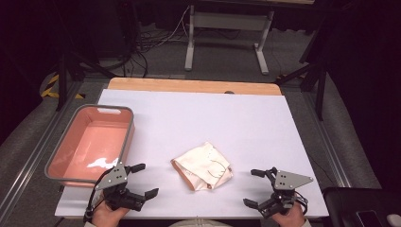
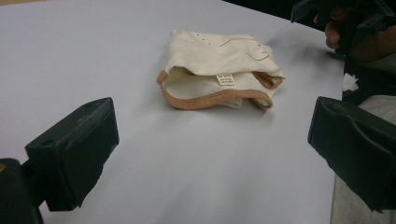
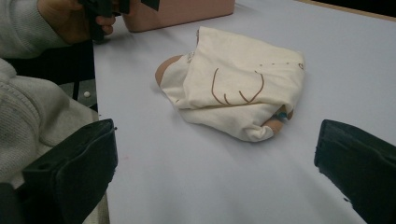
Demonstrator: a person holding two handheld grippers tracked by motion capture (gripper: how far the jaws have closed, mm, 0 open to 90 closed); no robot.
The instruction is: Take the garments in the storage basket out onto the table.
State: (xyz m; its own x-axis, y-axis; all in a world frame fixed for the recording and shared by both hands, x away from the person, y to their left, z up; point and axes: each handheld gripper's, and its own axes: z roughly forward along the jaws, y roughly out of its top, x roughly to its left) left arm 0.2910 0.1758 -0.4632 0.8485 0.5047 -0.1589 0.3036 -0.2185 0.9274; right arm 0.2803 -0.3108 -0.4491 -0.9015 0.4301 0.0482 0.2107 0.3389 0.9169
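High view: folded cream garment (image 1: pixel 202 166) flat on the white table (image 1: pixel 213 118), between left gripper (image 1: pixel 142 180) and right gripper (image 1: pixel 256 187), apart from both; pink bin (image 1: pixel 90 142) at far left. Both sets of jaws spread wide, holding nothing.

Left gripper view: garment (image 2: pixel 219 70) ahead on the table, beyond the parted jaws, untouched, tan-trimmed opening facing the camera.

Right gripper view: garment (image 3: pixel 236 84) ahead and between the spread jaws, well short of contact.
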